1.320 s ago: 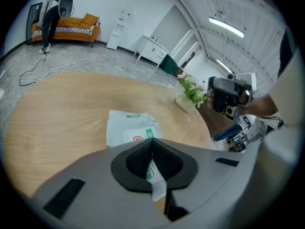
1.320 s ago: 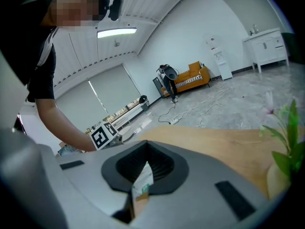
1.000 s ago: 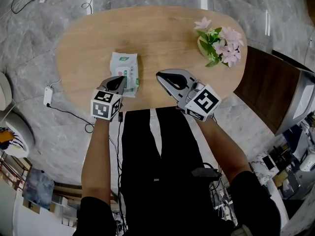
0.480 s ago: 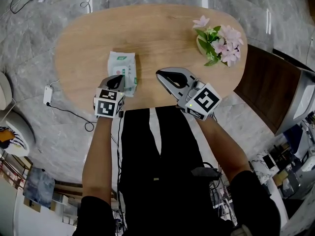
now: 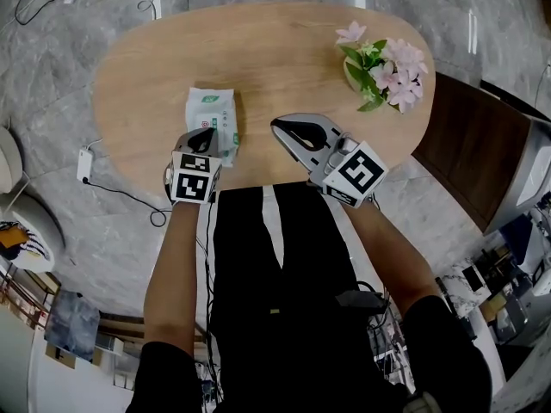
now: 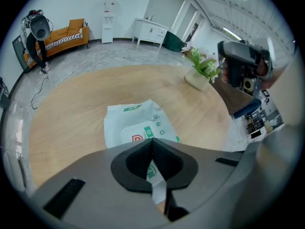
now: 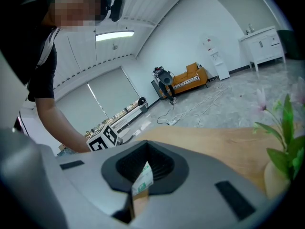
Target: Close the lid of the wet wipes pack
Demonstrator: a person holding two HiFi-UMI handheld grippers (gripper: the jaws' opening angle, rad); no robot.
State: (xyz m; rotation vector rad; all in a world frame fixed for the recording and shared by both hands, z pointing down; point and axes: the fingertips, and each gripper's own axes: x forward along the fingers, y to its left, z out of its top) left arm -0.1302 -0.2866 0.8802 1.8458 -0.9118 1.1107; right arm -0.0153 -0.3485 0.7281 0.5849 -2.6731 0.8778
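Observation:
The wet wipes pack (image 5: 213, 123), white with green print, lies on the oval wooden table (image 5: 284, 54) near its front edge. In the left gripper view the pack (image 6: 136, 123) lies just beyond the jaws, and its lid looks flat. My left gripper (image 5: 204, 138) hovers over the pack's near end, jaws shut and holding nothing (image 6: 151, 142). My right gripper (image 5: 288, 130) hangs to the right of the pack, apart from it, also shut and empty (image 7: 145, 144). A sliver of the pack (image 7: 143, 178) shows through its jaws.
A pot of pink flowers (image 5: 383, 76) stands at the table's far right, also seen as (image 6: 200, 70). A dark wooden chair (image 5: 465, 153) sits beside the table's right end. A cable and plug (image 5: 86, 166) lie on the marble floor to the left.
The left gripper has edged slightly right and squared up behind the pack's near end. The right gripper has barely moved. Both stay shut.

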